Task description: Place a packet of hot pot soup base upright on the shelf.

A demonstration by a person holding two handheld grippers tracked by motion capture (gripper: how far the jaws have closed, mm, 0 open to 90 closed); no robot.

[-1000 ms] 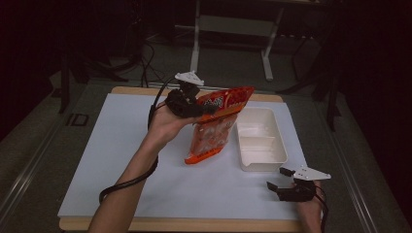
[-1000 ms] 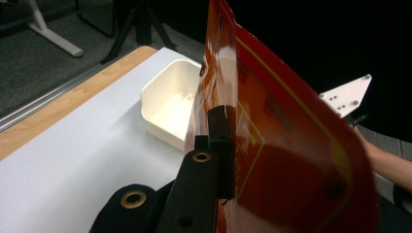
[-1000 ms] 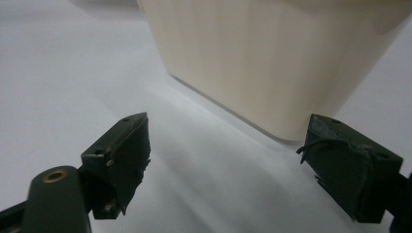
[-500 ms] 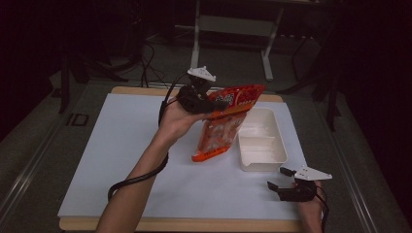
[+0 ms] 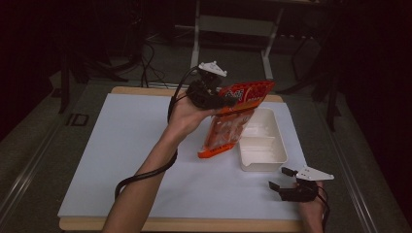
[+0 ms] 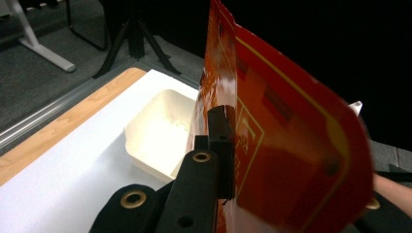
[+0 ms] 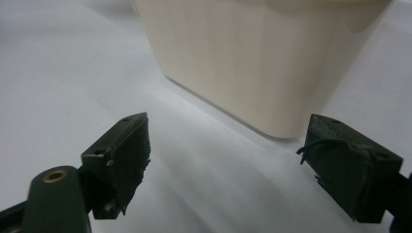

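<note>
An orange-red snack bag hangs tilted above the table, its lower end near the white mat. My left gripper is shut on the bag's upper edge. In the left gripper view one black jaw presses on the bag, which hides the other jaw. A white plastic tray sits just right of the bag, and the part of its inside that shows is bare. My right gripper rests low at the front right and is open. It points at the tray's near corner, with nothing between its jaws.
A white mat covers the wooden table. The left gripper's cable loops along the forearm down to the mat. A metal stand and dark floor lie beyond the far edge.
The left hand has carried the bag to the right and slightly up, closer to the tray. The right gripper has stayed where it was.
</note>
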